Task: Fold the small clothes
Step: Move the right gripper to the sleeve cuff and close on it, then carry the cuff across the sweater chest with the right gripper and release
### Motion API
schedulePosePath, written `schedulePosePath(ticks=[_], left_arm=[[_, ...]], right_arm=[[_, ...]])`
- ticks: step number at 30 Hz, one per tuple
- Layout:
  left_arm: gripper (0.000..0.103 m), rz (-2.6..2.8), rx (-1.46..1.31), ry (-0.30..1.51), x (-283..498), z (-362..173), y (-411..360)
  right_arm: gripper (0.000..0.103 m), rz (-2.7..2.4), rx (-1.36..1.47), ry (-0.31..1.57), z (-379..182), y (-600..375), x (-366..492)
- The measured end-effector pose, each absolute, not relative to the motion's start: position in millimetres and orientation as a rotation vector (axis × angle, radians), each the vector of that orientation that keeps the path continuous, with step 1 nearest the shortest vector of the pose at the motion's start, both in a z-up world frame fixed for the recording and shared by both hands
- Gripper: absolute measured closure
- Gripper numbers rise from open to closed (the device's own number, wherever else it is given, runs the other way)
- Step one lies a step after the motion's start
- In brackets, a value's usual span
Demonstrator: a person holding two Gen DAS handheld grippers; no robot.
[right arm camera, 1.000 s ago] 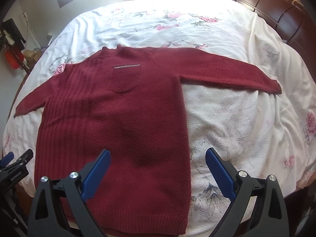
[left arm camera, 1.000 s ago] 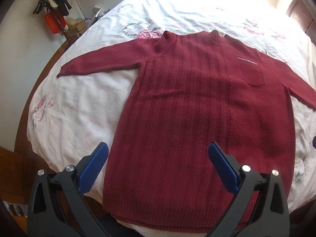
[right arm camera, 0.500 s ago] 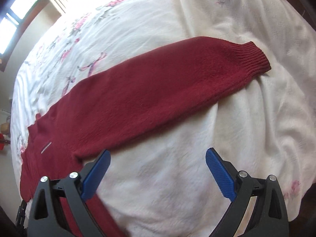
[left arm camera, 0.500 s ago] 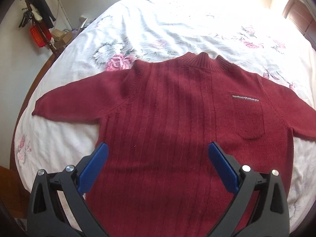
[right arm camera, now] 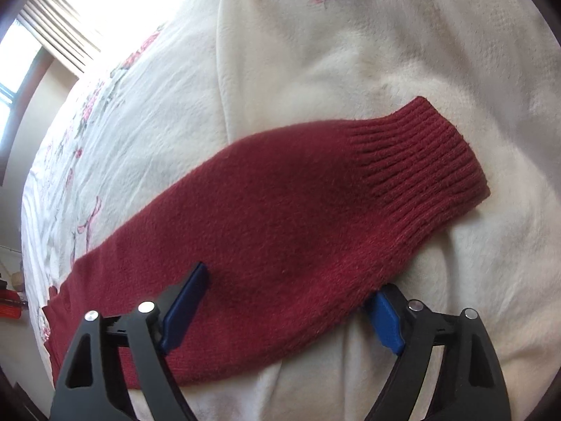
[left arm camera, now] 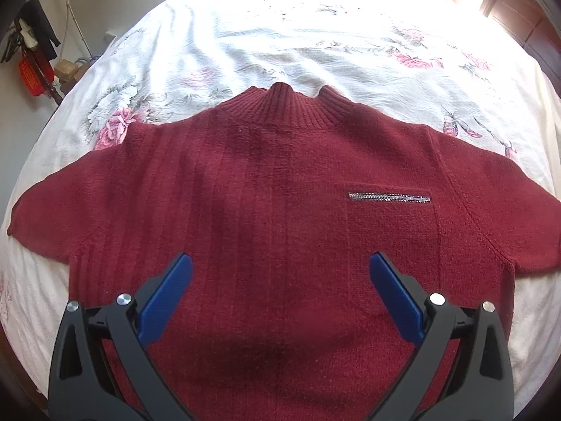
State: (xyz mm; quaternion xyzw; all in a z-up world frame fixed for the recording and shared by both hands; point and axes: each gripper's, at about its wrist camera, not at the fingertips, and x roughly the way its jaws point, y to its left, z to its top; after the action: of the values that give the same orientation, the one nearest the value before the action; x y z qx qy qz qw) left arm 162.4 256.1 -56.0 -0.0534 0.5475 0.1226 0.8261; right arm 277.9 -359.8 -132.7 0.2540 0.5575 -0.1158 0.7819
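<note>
A dark red knit sweater [left arm camera: 280, 193] lies flat, front up, on the bed with its collar [left arm camera: 298, 105] far from me and a silver-trimmed chest pocket [left arm camera: 389, 198] at the right. My left gripper [left arm camera: 280, 266] hovers open over the chest. In the right wrist view the sweater's right sleeve [right arm camera: 280, 217] stretches across the bedspread to its ribbed cuff [right arm camera: 420, 161]. My right gripper [right arm camera: 291, 287] is open and low around the sleeve: one blue finger [right arm camera: 186, 301] rests on top of the knit, the other finger [right arm camera: 385, 319] sits under its near edge.
The sweater rests on a white floral bedspread [left arm camera: 315, 42]. A dark wooden headboard [left arm camera: 519, 14] is at the far right. A coat stand with a red bag [left arm camera: 31, 73] stands by the wall at the left. A bright window [right arm camera: 31, 49] lies beyond the bed.
My left gripper moved forward from the hem up over the chest. My right gripper swung right, dropped to the right sleeve and now straddles it near the cuff.
</note>
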Motion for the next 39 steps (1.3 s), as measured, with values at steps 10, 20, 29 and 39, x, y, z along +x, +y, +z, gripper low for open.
schedulePosePath(ticks=[10,20,29,39], left_arm=[[0.003,0.255,-0.063,1.147,159.5,-60.4,253.4],[0.003,0.235,-0.126,1.151,148.5,-49.0,273.2],[0.003,0.150,-0.315,1.206,161.4,-41.7,292.5],[0.003,0.045,-0.350,1.209,162.4,-38.6,291.6]], right_arm=[[0.088,-0.219,0.496,1.039,-106.2,-355.4,261.4],[0.090,0.092,0.374,1.038,-50.9,-229.6,256.1],[0.090,0.337,0.281,1.115,-50.4,-70.4,255.2],[0.082,0.422,0.159,1.270,-105.8,20.9,253.4]])
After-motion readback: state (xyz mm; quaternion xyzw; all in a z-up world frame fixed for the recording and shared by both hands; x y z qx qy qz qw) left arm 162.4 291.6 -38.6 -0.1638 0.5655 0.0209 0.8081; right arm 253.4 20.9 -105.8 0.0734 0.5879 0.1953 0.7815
